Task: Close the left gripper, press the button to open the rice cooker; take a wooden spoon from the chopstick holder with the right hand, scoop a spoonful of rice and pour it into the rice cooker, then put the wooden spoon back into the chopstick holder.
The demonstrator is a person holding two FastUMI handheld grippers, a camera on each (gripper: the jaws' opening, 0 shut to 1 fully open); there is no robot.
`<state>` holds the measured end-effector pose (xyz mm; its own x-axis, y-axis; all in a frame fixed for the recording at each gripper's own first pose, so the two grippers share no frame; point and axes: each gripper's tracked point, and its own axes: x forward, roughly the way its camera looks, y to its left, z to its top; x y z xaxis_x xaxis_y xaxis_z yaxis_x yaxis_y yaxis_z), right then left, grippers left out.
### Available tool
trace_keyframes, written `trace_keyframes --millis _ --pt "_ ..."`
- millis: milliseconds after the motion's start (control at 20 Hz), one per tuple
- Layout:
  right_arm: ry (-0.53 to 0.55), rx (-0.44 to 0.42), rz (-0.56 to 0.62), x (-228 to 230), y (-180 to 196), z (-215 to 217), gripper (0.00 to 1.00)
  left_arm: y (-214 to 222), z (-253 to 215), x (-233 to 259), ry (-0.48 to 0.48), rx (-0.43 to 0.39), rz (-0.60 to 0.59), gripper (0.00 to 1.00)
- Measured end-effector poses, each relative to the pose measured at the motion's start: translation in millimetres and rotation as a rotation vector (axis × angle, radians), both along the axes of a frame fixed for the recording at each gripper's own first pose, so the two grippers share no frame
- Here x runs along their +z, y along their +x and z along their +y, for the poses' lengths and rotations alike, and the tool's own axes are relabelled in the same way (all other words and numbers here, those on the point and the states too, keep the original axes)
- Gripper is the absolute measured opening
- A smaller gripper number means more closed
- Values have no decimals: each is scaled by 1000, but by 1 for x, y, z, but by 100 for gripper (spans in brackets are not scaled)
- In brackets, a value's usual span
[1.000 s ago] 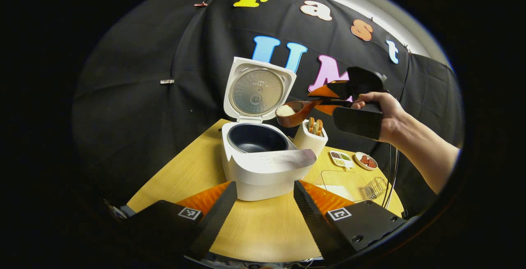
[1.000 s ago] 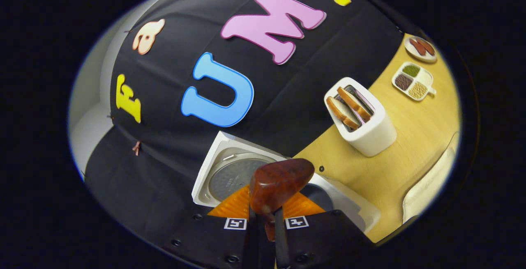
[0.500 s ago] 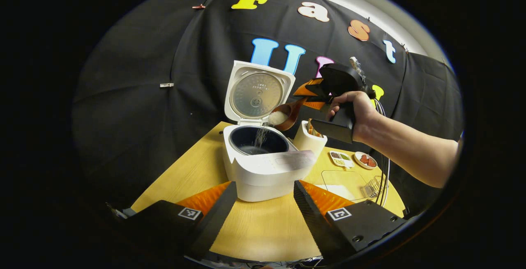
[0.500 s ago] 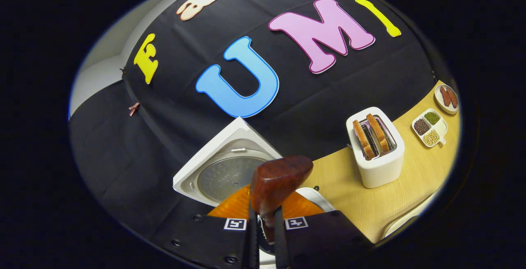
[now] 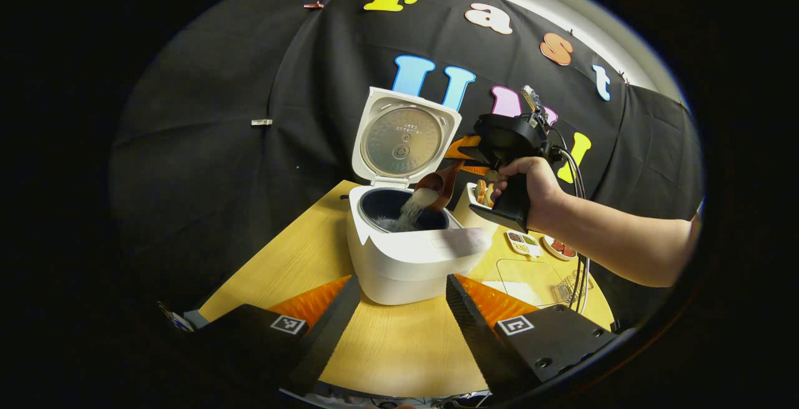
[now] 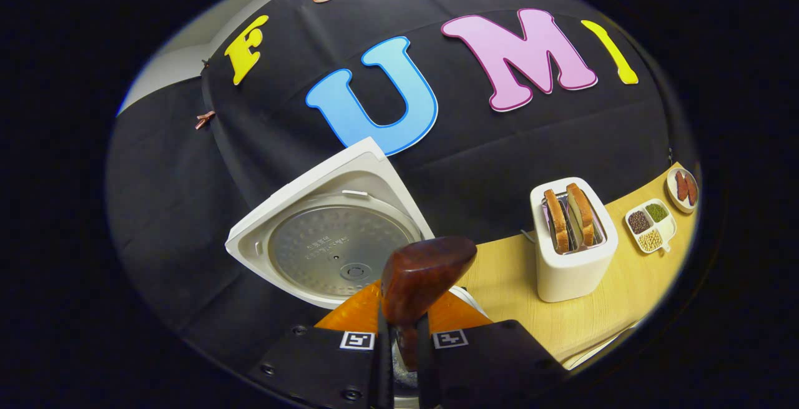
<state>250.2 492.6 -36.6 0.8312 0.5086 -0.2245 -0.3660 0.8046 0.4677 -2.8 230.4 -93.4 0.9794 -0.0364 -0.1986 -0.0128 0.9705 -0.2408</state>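
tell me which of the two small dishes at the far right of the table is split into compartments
The white divided dish nearer the toaster: its sections hold separate dark, green and pale grains. The round plate beyond it, toward the table edge, is undivided and carries reddish-brown pieces.

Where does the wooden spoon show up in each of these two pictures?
Left gripper view: the wooden spoon sits right of centre, tipped over the rice cooker, rice pouring out.
Right gripper view: the wooden spoon is bottom centre, clamped by the right gripper.
Shared landmark: the cooker's raised lid.
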Motion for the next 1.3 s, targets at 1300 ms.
trace_keyframes --millis 1300 --pt "-428 287 -446 -1 -44 59 19 -10 -9 -14 16 13 35 96"
